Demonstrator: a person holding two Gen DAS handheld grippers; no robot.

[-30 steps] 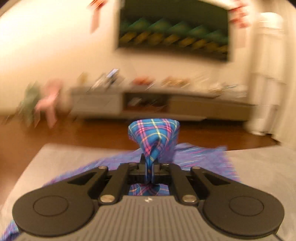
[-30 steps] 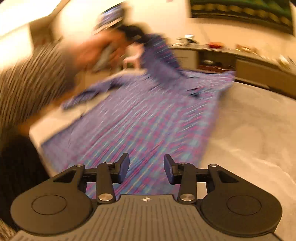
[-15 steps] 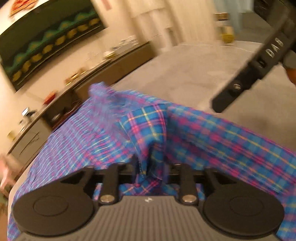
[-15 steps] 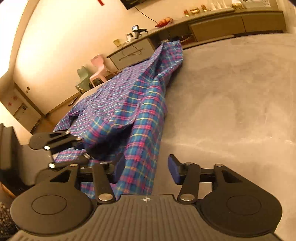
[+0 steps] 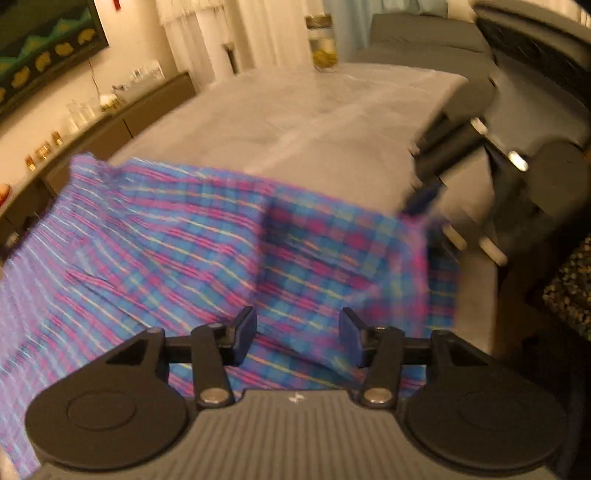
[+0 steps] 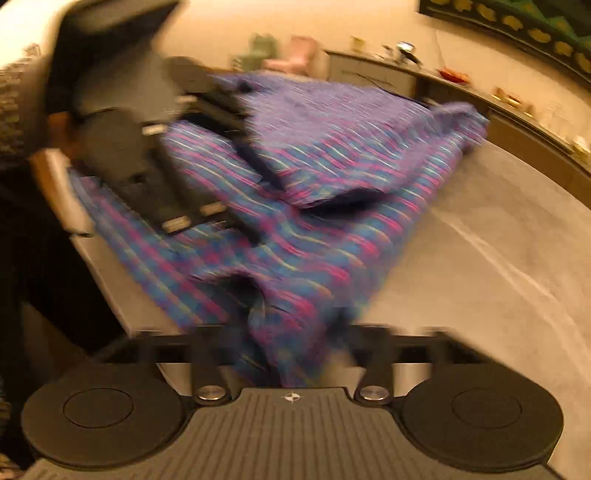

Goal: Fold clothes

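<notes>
A blue, pink and yellow plaid shirt lies spread on a grey bed cover, with one part folded over the rest. My left gripper hovers low over the shirt. Its jaws are opening and nothing is pinched between them. My right gripper is at the shirt's near edge. Its jaws are closing, and a bunch of the plaid cloth fills the gap between them. In the left wrist view the right gripper holds a raised corner of the shirt. Both views are motion-blurred.
A low sideboard with small items runs along the wall under a dark painting. Curtains and a grey couch stand beyond the bed. A pink chair is at the back. A patterned sleeve shows at left.
My left gripper let go of the shirt fold it held up, swung round and sank low over the cloth. My right gripper went from open to closing on the shirt's edge.
</notes>
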